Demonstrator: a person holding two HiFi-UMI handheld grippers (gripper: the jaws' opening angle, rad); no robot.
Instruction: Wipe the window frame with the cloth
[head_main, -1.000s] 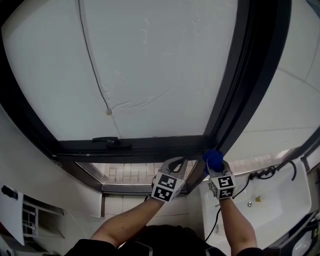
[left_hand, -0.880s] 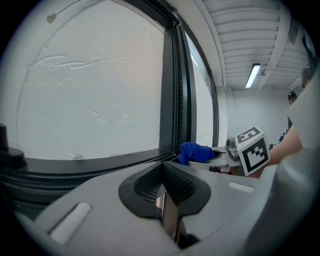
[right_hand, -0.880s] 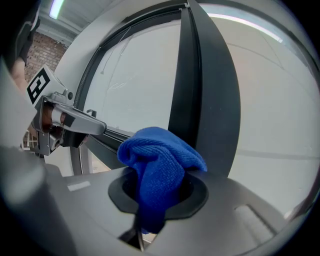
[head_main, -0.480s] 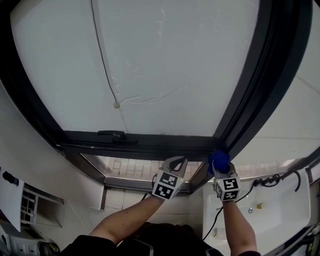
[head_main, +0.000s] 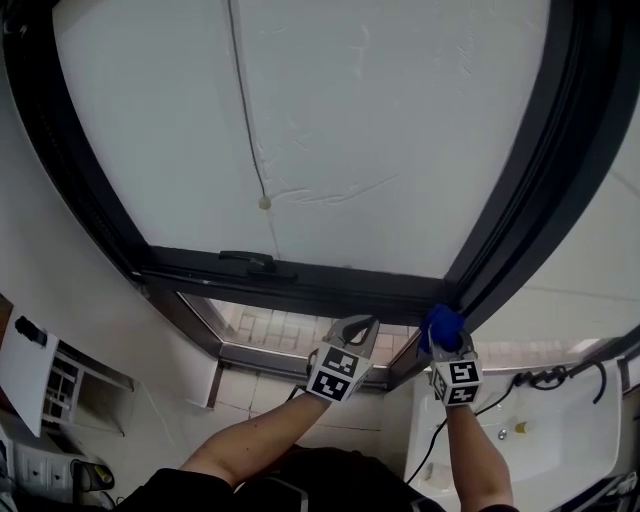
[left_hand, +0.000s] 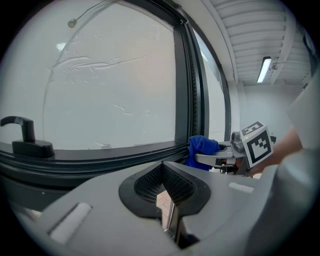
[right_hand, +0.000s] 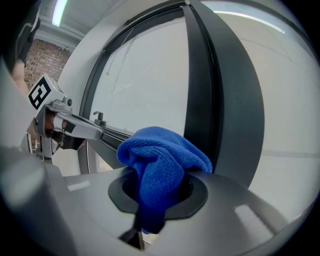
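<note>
Bunching inside the right tool (head_main: 446, 341), blue cloth (right_hand: 162, 162).

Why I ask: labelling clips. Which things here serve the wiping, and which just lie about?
Job: cloth; window frame; right gripper, jaws shut on the cloth.
Just about: left gripper, empty; handle; pull cord; sink; cable.

Left gripper (head_main: 359, 323) and right gripper (head_main: 446, 337) look grey, marker-cubed.

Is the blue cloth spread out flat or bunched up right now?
Bunched up. The blue cloth bulges as a rounded, folded wad out of the right gripper, whose jaws are shut on it; no part lies flat.
</note>
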